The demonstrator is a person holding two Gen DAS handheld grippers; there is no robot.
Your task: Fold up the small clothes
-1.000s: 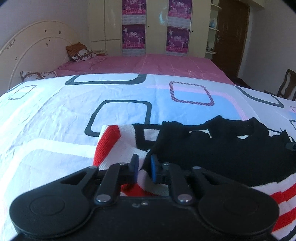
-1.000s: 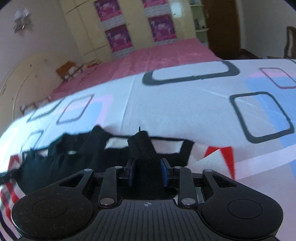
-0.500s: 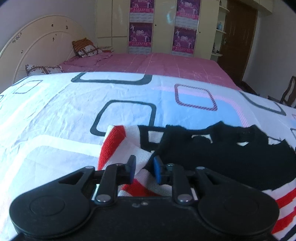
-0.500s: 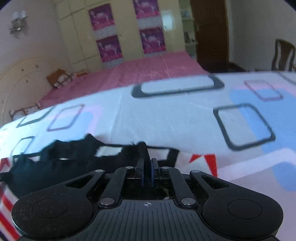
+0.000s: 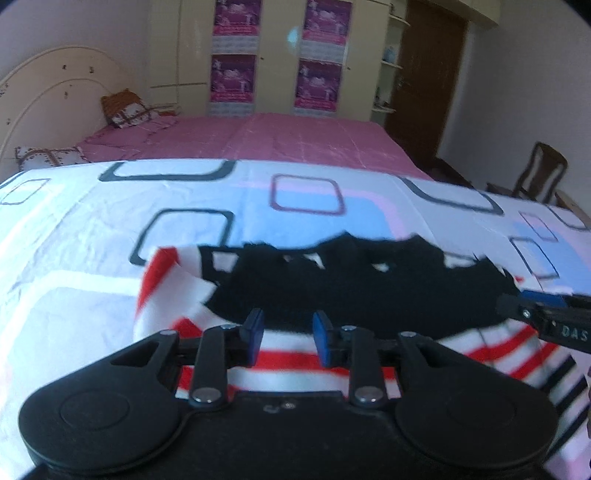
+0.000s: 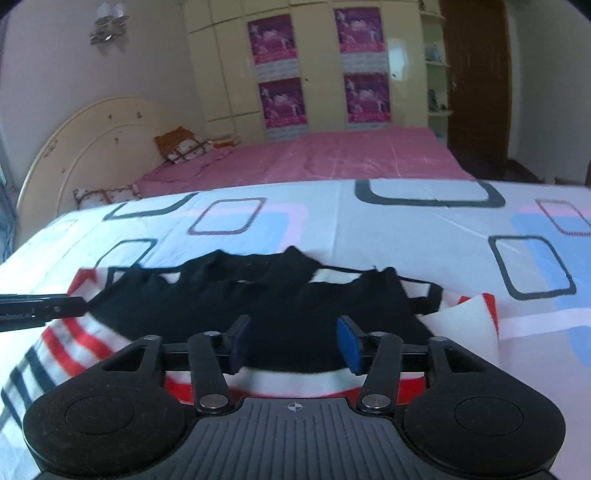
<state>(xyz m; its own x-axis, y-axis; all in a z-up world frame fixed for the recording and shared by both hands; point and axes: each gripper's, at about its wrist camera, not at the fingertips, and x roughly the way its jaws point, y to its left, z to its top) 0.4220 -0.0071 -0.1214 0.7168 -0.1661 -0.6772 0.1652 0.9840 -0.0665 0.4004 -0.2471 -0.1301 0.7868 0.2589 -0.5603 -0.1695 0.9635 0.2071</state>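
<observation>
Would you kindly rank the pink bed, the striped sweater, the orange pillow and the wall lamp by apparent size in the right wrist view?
1. Pink bed and striped sweater: similar spread; the sweater lies nearer the camera, so I won't rank them.
2. Orange pillow.
3. Wall lamp.

The striped sweater (image 5: 491,350) runs off the frame's right edge; posters (image 6: 282,103) too blurred to read.

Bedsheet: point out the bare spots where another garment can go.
Free: patterned sheet between the sweater and the pink bed; also the sheet left of the sweater's red cuff. Crowded: the near edge, where the left gripper and right gripper hang open over the sweater.
</observation>
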